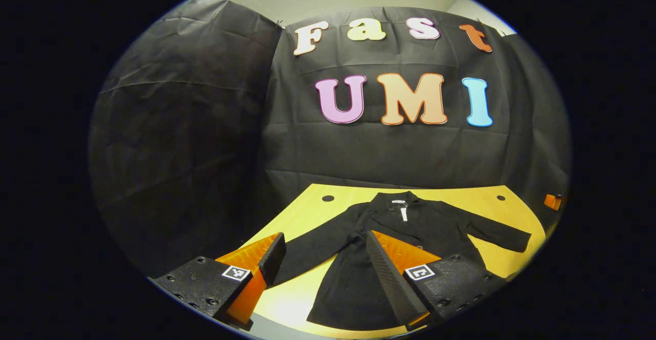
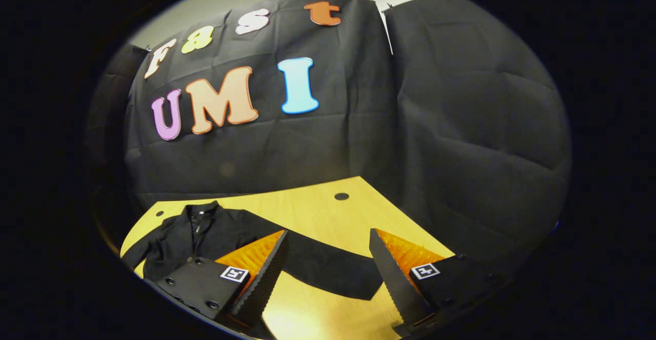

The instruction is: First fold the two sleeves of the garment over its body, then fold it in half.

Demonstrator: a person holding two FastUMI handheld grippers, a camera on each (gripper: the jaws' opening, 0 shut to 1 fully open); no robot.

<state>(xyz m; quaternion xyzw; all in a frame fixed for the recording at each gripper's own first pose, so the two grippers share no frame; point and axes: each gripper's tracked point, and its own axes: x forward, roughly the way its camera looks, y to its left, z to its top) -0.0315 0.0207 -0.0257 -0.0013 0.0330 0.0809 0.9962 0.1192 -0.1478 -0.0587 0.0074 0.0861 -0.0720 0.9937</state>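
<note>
A black long-sleeved jacket (image 1: 394, 232) lies flat on the yellow wooden table (image 1: 318, 212), collar toward the far wall and both sleeves spread out to the sides. My left gripper (image 1: 325, 247) hangs open above the jacket's left sleeve (image 1: 307, 255) and lower body, holding nothing. In the right gripper view the same jacket (image 2: 205, 237) lies to the left, and its right sleeve (image 2: 333, 273) stretches across between the fingers. My right gripper (image 2: 328, 250) hovers open above that sleeve, with nothing between its fingers.
Two round dark holes (image 1: 328, 198) (image 1: 500, 197) mark the table's far side, one of them seen as a hole (image 2: 341, 196) in the right gripper view. Black cloth walls close in the table at the back and sides. A small orange object (image 1: 552, 201) sits at the far right edge.
</note>
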